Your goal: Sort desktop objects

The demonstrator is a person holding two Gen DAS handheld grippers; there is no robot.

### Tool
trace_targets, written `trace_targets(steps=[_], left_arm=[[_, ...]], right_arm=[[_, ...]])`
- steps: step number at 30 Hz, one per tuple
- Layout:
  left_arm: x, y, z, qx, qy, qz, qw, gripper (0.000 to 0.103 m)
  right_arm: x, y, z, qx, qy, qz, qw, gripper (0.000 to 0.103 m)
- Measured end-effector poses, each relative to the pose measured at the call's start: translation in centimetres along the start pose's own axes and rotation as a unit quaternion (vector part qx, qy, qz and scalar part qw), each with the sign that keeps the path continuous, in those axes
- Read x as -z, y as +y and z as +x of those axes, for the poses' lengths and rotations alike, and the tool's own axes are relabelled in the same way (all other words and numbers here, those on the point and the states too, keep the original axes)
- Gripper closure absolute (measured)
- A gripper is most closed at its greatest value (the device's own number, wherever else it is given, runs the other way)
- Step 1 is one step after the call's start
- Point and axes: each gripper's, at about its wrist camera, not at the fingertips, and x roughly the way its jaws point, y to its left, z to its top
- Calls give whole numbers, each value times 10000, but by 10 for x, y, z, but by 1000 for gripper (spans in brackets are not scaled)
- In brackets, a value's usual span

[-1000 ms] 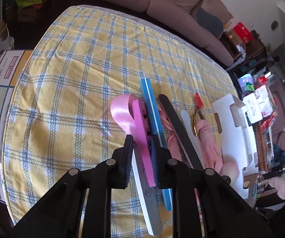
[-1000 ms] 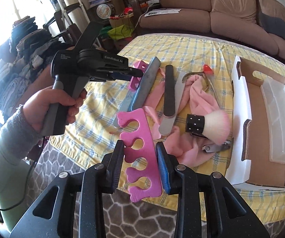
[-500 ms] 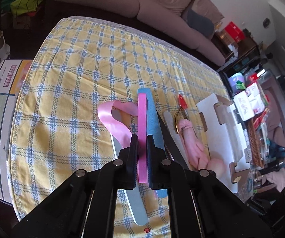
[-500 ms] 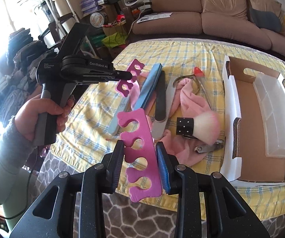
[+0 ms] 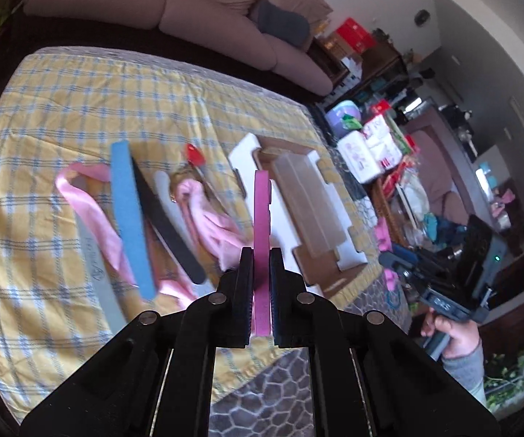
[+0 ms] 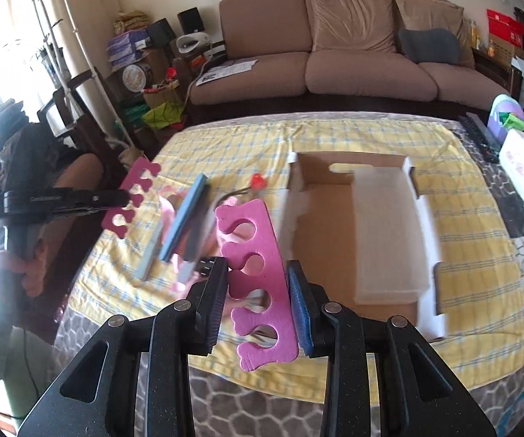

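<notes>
Both claws are carrying 1 pink toe separator each: the left claw [image 5: 261, 293] is pinching its toe separator [image 5: 262, 240] edge-on, the right claw [image 6: 258, 298] is clamping its own [image 6: 256, 273] flat, both above the worktop [image 6: 335, 134], seemingly heading for the open box [image 6: 320, 233].

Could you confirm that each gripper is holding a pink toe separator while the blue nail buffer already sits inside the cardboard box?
Not quite: the right wrist view shows the blue nail buffer lying on the checked tablecloth, left of the cardboard box. Each gripper does hold a pink toe separator.

Both wrist views overlook the shared box [image 5: 247, 145] [image 6: 349, 167].
</notes>
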Motion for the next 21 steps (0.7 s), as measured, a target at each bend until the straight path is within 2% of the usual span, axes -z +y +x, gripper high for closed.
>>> trace_targets(steps=[1,4,6,9,11,15,18,21], left_arm=[[1,-11,5,85,62,44,9999,96],[0,-43,19,222,162,155,9995,96],[-1,-61,31,360,278,217,9987,96],[-2,-83,46,441,456,285,9976,96],[-4,-88,52,474,495,238,9974,96],[-5,-87,58,442,530,167,9975,96],[-8,-85,65,441,615,129,9971,96],[-9,-83,74,449,730,105,9963,96]], right_arm=[[-2,-11,-1,208,141,-176,9995,70],[0,-42,1,423,522,-187,9976,70],[2,-54,3,396,617,-241,9970,70],[3,-52,10,207,747,-927,9927,70],[4,-45,17,121,1014,-1579,9822,70],[4,-32,43,-224,1790,-2559,9497,70],[6,-28,61,-481,2329,-3016,9233,70],[4,-27,73,-755,2657,-3218,9056,70]])
